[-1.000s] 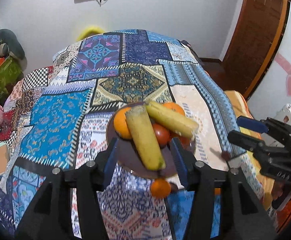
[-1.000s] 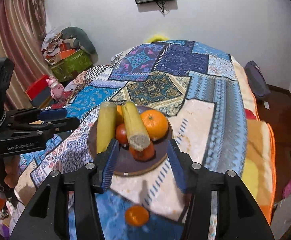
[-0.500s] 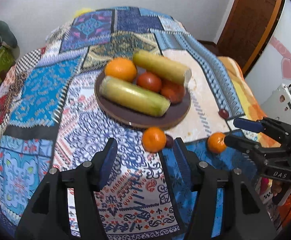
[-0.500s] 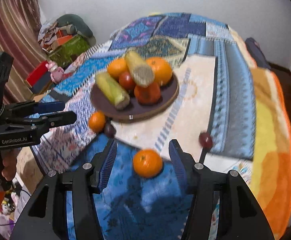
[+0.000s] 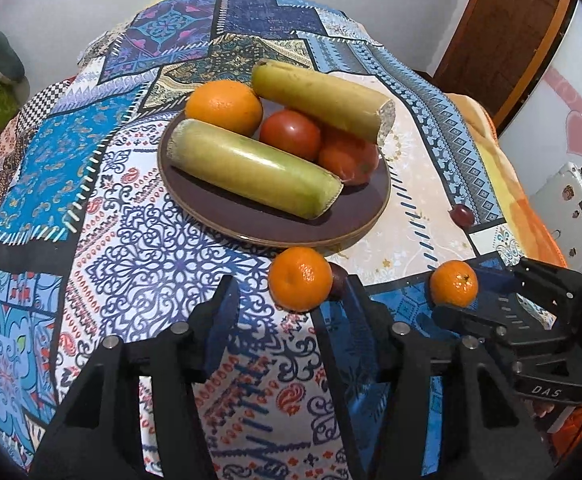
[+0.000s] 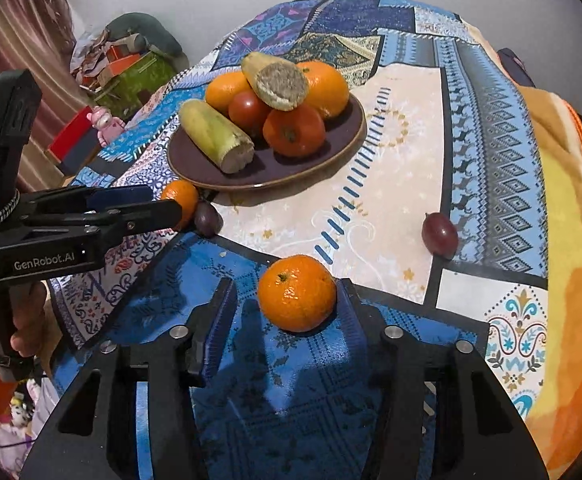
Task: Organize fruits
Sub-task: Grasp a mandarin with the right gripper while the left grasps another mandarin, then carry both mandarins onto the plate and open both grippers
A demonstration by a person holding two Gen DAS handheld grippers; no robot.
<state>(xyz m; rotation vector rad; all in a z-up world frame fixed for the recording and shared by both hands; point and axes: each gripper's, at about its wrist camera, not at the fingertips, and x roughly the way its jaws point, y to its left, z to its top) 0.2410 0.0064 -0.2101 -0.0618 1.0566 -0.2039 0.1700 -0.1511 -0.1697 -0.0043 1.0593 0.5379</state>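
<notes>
Both grippers are hanging low over the patchwork bedspread (image 5: 123, 248), nearest the camera, and both are spread wide with nothing gripped. The right gripper (image 6: 287, 312) is sitting around a tangerine (image 6: 297, 292) on the near side of the brown plate (image 6: 347, 136); its right pad looks to be touching the peel or close to it, I can't tell which, and the left pad is clearly off it. That fruit is looking bright orange, dimpled, with a little green stem dot on top. The left gripper (image 5: 291, 304) is lining up on a second tangerine (image 5: 300, 278) lying right at the plate's near rim, and a dark grape (image 5: 337, 280) is peeking out half hidden behind that tangerine. Another grape (image 6: 439, 235) is lying off to the plate's right, well apart from it. Further back, the plate is carrying two yellow-green cut stalks, two oranges and two tomatoes piled up, so the fruit underneath is only partly showing.
</notes>
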